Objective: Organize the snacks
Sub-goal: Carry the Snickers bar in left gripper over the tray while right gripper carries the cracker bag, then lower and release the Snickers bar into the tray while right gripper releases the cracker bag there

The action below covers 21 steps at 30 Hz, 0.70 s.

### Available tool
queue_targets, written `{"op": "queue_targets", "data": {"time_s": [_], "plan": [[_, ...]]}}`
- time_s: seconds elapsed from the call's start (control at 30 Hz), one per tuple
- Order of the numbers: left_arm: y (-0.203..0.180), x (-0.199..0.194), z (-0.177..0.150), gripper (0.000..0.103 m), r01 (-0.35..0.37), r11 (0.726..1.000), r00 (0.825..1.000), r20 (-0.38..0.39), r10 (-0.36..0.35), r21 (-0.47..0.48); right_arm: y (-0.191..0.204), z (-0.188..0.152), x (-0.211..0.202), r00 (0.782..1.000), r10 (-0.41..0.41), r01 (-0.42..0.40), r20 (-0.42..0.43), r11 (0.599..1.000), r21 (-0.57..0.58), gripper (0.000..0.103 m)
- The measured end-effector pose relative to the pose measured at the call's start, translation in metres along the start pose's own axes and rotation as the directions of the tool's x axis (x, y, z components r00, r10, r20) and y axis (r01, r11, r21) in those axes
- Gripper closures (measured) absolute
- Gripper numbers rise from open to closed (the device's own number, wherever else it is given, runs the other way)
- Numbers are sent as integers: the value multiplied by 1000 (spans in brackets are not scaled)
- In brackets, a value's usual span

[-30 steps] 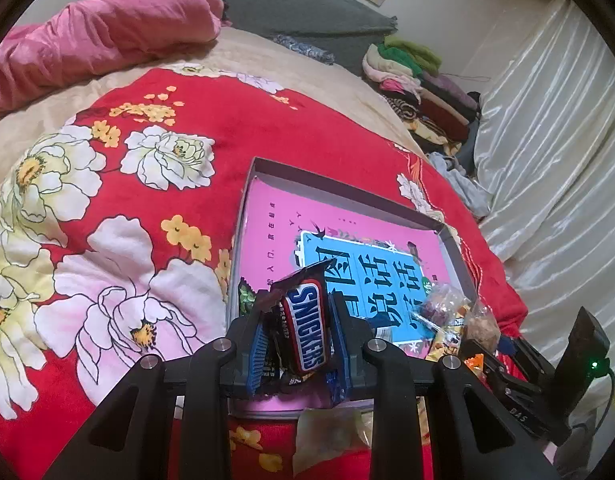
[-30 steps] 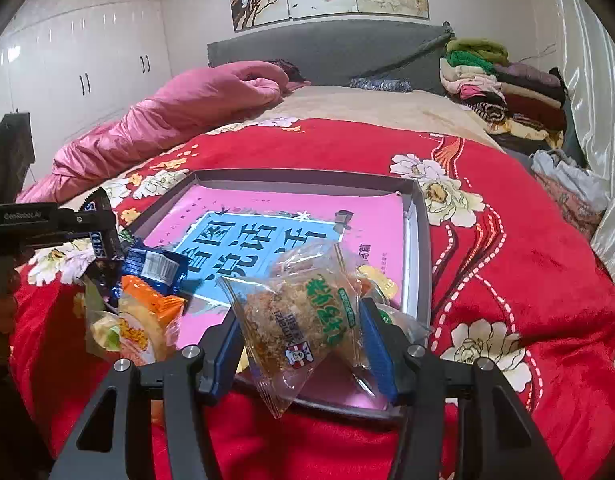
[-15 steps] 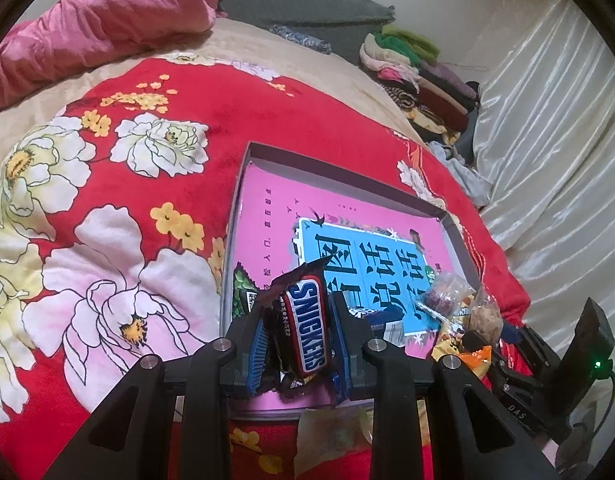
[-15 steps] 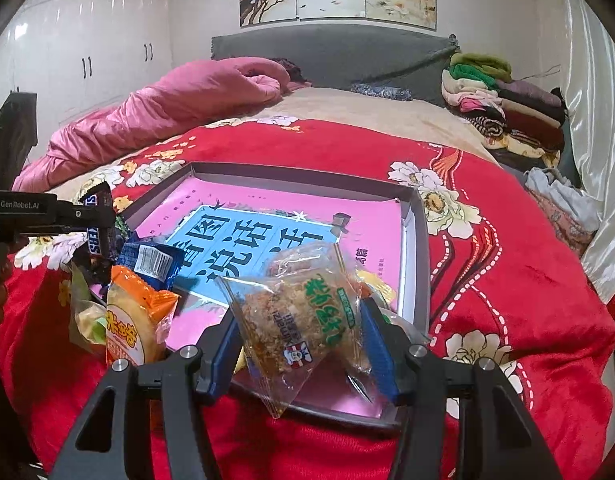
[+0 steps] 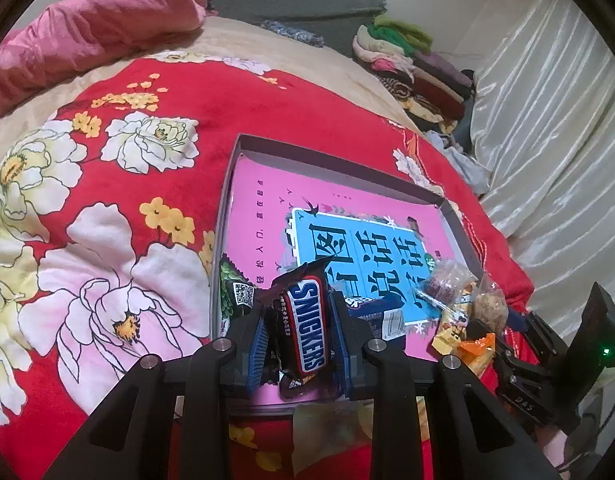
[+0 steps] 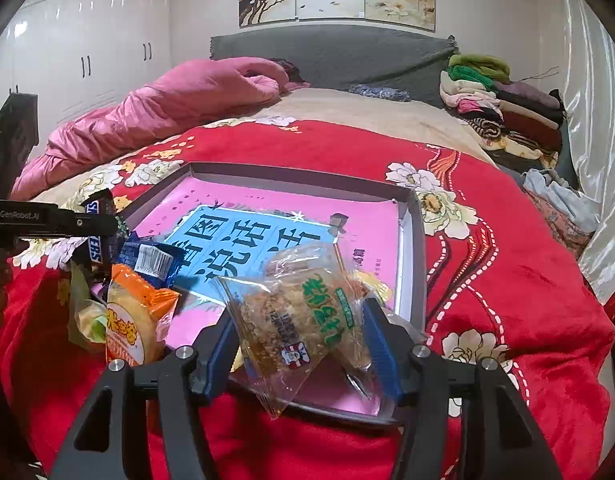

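- left gripper [image 5: 301, 340]: fingers clamped tight on a Snickers bar [image 5: 306, 328]. The bar is upright between the pads, with its long axis running near-to-far and its far end tipped slightly left. It sits over the near-left corner of the tray [image 5: 339, 168].
- right gripper [image 6: 301, 340]: jaws are opening with a clear snack pouch [image 6: 303, 320] between them. Both blue pads sit at the pouch's edges; the frames don't show whether they are still touching it. The pouch is tilted, one corner pointing down and near, over the tray's near edge.
- orange packet [image 6: 133, 320] stands upright just left of the right gripper, at the tray's near-left edge; blue wrapper [image 6: 153, 260] is just behind it.
- The tray lies flat on the red floral blanket [image 5: 119, 200], with a pink and blue printed sheet inside.
- Far: pink quilt [image 6: 179, 100] to the left, folded clothes [image 6: 503, 112] to the right.
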<state>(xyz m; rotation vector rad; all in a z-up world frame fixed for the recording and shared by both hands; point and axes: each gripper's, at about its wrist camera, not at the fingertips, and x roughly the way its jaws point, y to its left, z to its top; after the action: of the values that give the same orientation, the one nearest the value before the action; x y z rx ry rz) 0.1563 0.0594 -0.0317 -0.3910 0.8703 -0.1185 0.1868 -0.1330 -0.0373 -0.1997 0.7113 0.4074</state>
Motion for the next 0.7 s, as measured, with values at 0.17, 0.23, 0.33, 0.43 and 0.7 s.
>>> {"op": "queue_targets", "data": {"time_s": [0.17,0.23,0.33,0.43,0.7], "plan": [[0,0,0,73,-2,1000,1000,-2,2,6,3,0,0,1000,12,-12,-6,1000,-9,41],[0,0,0,73,-3,1000,1000,-4,3,10,4,0,0,1000,14,-15,-9,1000,-11,40],[-1,0,0,73,-5,1000,1000,-6,5,16,5,-1,0,1000,22,-22,-10,1000,-11,38],[-1,0,0,73,-5,1000,1000,-9,5,17,6,0,-2,1000,25,-25,-4,1000,-10,38],[-1,-1,0,73,-3,1000,1000,-11,4,22,2,2,-7,1000,26,-26,16,1000,8,35]]}}
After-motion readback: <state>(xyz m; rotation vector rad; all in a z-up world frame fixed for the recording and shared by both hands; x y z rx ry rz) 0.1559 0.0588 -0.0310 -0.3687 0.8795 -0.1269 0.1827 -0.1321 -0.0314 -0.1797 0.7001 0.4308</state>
